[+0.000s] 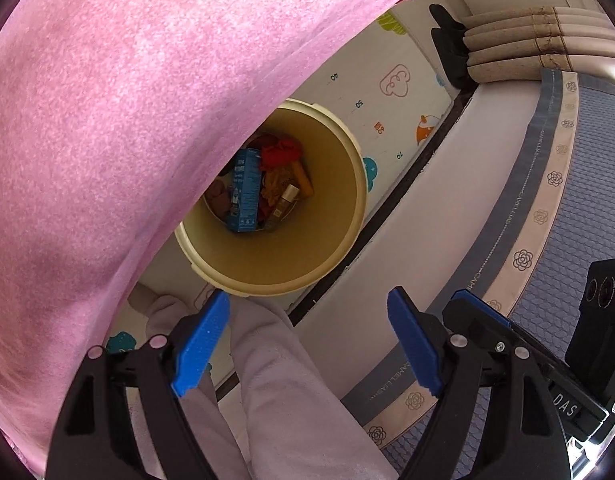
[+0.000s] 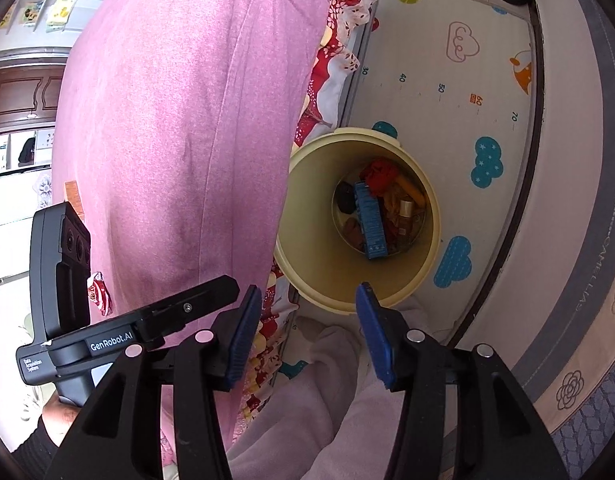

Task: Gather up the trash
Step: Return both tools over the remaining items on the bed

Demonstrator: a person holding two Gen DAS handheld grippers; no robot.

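We hold both grippers, left [image 1: 307, 344] and right [image 2: 307, 336], with jaws released above the bin [image 2: 315, 236] of trash [image 2: 381, 210]; a pink pillow [image 2: 179, 120] overhangs its rim beside the mattress [image 2: 555, 240].

Both wrists above shared bin [image 1: 349, 236], seemingly near

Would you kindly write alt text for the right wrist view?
An open, empty right claw hovers above a yellow bin holding a blue box and other trash, standing on a patterned play mat beside a pink cushion.
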